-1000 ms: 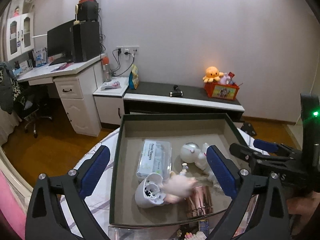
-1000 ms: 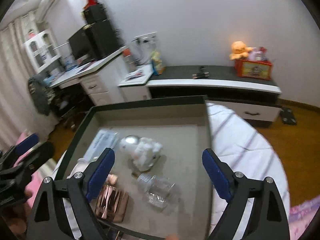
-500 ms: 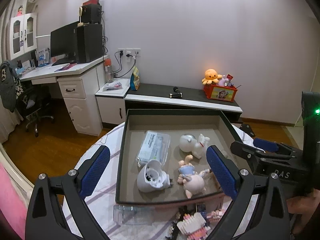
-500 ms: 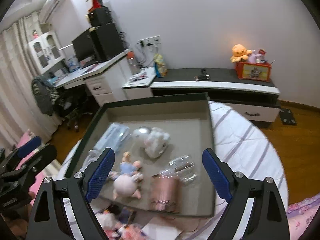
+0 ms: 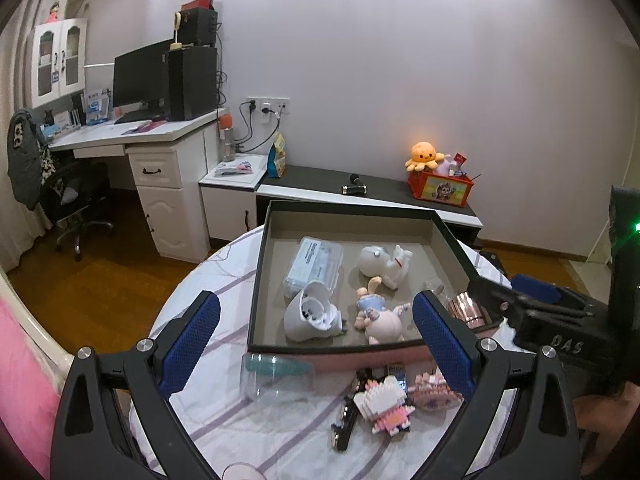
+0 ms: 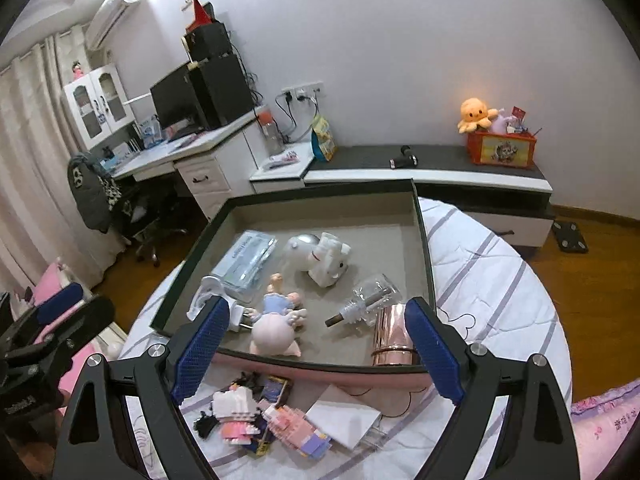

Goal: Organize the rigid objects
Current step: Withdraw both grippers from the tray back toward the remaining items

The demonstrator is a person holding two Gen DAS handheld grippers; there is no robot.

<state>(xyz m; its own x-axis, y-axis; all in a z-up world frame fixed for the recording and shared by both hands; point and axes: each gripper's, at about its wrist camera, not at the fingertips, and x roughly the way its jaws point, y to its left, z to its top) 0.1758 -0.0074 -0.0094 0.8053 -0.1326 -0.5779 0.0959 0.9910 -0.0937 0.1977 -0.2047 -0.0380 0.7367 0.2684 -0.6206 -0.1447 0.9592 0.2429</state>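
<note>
Now between picks | both claws wide, empty: left gripper (image 5: 316, 344), right gripper (image 6: 316, 350) | tray (image 6: 424, 240) holds several things | block toys (image 6: 256, 416) at table's near edge | next: probably reach for one.

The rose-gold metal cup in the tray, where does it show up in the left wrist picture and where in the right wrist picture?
Left wrist view: the rose-gold cup lies at the tray's near right corner, partly hidden behind this gripper's right finger.
Right wrist view: it lies at the tray's near right corner, just left of this gripper's right finger.
Shared landmark: the pig figurine lies to the cup's left in both views.
</note>
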